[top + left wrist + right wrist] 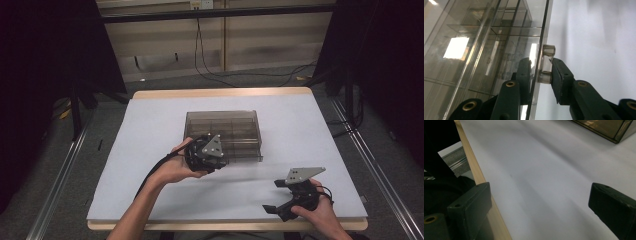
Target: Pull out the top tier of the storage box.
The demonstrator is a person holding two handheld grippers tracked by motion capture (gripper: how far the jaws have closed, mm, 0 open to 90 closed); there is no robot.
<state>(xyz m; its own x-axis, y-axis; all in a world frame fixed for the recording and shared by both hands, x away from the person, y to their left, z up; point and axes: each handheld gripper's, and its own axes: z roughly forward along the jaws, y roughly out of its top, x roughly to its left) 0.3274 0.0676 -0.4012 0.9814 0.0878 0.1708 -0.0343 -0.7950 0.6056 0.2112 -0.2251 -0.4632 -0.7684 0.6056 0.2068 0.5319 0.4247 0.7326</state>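
Note:
A smoky see-through drawer box (222, 127) stands in the middle of the white-covered table (150, 135). My left gripper (212, 159) is at the box's front face. In the left gripper view the left gripper (540, 75) pinches the front panel (499, 50) and its clear handle (547, 56): one jaw lies behind the panel, the other presses on the handle. My right gripper (270, 196) rests near the table's front right edge, wide open, nothing between its fingers (471, 205). A corner of the box (609, 127) shows at the top of the right gripper view.
The table's wooden edge (474, 170) runs close beside the right gripper. Black frame posts (75, 100) and curtains flank the table, and cables (210, 70) lie on the floor behind it. Bare white surface (310, 130) lies right of the box.

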